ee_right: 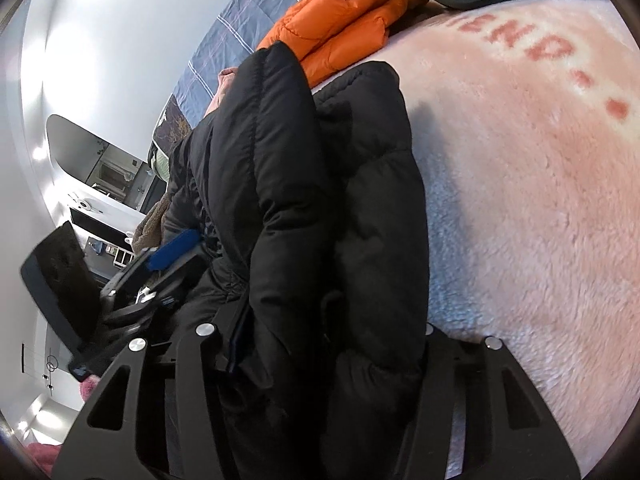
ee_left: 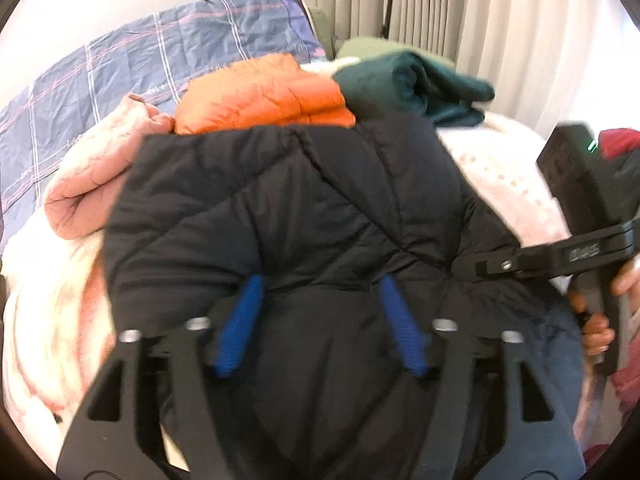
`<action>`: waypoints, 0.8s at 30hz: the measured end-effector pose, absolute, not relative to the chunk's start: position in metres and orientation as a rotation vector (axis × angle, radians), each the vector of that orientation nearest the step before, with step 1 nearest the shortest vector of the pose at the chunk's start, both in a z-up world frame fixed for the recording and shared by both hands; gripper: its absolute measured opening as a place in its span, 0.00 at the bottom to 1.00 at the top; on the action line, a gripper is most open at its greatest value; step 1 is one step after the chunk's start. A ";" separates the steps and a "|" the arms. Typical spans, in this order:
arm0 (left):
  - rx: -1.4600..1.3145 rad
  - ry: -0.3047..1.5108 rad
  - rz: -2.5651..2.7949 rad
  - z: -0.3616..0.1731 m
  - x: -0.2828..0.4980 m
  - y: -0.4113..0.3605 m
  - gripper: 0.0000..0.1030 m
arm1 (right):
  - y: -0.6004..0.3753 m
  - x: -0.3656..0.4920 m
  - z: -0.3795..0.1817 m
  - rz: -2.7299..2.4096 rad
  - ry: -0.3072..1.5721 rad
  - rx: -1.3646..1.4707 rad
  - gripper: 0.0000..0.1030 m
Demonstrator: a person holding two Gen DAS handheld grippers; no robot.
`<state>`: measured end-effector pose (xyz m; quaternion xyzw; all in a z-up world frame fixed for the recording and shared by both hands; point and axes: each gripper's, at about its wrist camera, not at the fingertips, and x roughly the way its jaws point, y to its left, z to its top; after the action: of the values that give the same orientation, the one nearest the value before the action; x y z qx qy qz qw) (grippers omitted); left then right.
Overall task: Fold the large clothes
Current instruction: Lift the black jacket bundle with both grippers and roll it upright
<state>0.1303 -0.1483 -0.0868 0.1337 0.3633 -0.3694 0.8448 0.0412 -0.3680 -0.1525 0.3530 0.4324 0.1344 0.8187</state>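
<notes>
A black quilted puffer jacket is bunched above a pale pink fleece blanket on the bed. My left gripper has its blue fingers spread wide, with a thick fold of the jacket bulging between them. In the right wrist view the jacket fills my right gripper and hides its fingertips. The right gripper's body also shows at the right of the left wrist view, in a hand. The left gripper shows at the left of the right wrist view.
A folded orange puffer jacket, a dark green garment and a pink quilted garment lie behind the jacket. A blue checked quilt lies behind them. Curtains hang at the back right. Red lettering marks the blanket.
</notes>
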 end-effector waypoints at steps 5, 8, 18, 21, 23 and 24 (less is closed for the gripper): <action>0.139 0.754 -0.712 -0.076 0.132 -0.091 0.94 | -0.363 0.039 -0.152 0.276 0.911 0.735 0.53; 0.077 0.845 -0.674 -0.097 0.139 -0.067 0.95 | -0.362 0.037 -0.153 0.273 0.903 0.731 0.55; -0.235 1.062 -0.841 -0.132 0.143 -0.044 0.98 | -0.354 0.030 -0.150 0.234 0.908 0.718 0.61; -0.181 1.036 -0.841 -0.130 0.138 -0.055 0.98 | -0.349 0.031 -0.147 0.228 0.911 0.702 0.57; -0.131 1.003 -0.833 -0.126 0.133 -0.061 0.86 | -0.346 0.030 -0.142 0.216 0.906 0.686 0.52; -0.117 0.983 -0.832 -0.122 0.132 -0.063 0.80 | -0.343 0.028 -0.138 0.201 0.904 0.653 0.48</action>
<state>0.1318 -0.0627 -0.1219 -0.0547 0.4579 -0.3875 0.7982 0.0282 -0.3428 -0.1377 0.3094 0.4282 0.0954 0.8437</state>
